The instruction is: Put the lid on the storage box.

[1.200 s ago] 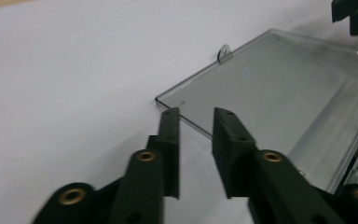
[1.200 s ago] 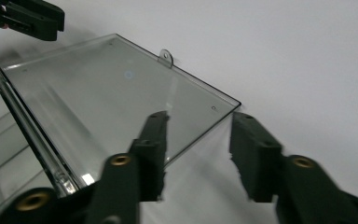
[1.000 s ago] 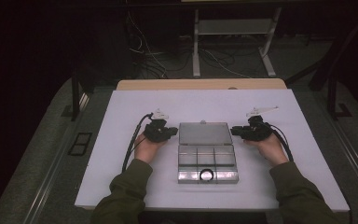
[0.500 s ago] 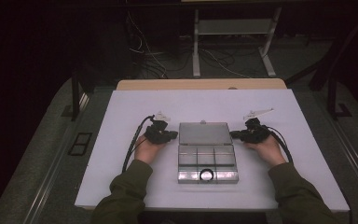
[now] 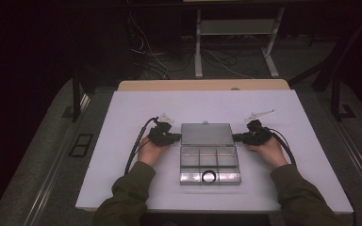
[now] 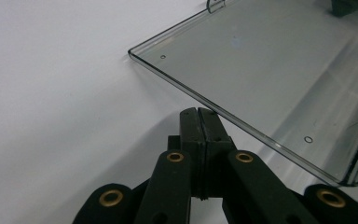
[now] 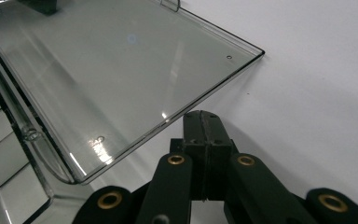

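- My left gripper (image 5: pixel 175 137) sits on the white table (image 5: pixel 122 155), just beside the left edge of the clear plastic box (image 5: pixel 210 157) — jaws pressed flat together, nothing between them.
- In the left gripper view, my left gripper's closed tips (image 6: pixel 200 122) stop just short of the edge of the open lid (image 6: pixel 270 70); I cannot tell whether they touch it.
- My right gripper (image 5: pixel 238 138) mirrors it at the lid's right edge, jaws together and empty.
- In the right gripper view, the right gripper's tips (image 7: pixel 201 125) lie just beside the lid's (image 7: pixel 121 65) long edge, near its corner; contact not clear.
- The box lies at the middle of the table, between my two hands. Its lid (image 5: pixel 206 133) is folded back flat on the far side; the compartment tray (image 5: pixel 188 160) is on the near side.
- The tray is split into several compartments. A dark ring (image 5: pixel 209 177) lies in the middle one of the near row.
- My left hand (image 5: pixel 149 150) and right hand (image 5: pixel 266 151) rest on the table, well apart, sleeves coming in from the near edge.
- A black cable (image 5: pixel 136 146) loops from the left gripper along the table.
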`<state>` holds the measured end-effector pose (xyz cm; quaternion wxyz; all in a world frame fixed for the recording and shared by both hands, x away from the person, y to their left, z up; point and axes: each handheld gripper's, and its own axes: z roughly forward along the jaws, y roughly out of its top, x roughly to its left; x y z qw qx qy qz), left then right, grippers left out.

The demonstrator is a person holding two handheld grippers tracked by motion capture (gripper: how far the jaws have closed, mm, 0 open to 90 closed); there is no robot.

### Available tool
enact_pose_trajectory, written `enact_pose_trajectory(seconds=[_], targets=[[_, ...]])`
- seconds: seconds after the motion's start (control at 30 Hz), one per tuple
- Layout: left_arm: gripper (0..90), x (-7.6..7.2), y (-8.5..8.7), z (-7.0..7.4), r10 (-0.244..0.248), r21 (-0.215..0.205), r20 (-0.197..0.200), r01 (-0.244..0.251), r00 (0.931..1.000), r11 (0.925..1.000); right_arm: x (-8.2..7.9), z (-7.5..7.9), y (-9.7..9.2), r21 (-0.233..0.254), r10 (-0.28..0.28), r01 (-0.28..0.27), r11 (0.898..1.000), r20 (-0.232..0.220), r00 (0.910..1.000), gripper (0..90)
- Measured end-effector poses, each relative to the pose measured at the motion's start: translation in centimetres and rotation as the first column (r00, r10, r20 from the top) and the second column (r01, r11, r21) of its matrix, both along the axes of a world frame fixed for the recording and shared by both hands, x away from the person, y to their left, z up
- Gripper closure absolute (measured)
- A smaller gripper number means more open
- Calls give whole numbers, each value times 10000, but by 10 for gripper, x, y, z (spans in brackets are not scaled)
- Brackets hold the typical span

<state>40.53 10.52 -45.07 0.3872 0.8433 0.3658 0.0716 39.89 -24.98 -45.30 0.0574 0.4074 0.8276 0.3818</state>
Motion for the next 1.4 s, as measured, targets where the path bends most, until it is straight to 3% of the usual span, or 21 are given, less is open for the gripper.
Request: enact_pose_trajectory(seconds=[0.47,0.73,1.07,1.4], targets=[[889,1,-4,0,-134,-579,-69,130,9999,9982,0,3,5,262,76,-77,9996,32,10000,892],[890,1,-7,2,-209,-1141,-65,201,9998,9933,-1,6,10,431,140,-148,9990,191,9997,892],[890,0,-10,7,-203,-1300,265,236,9994,9912,-3,10,10,562,48,-70,9984,385,9992,893],[889,2,-7,17,-76,-1598,642,179,9979,9870,-2,20,7,920,-148,65,9957,899,9958,894]])
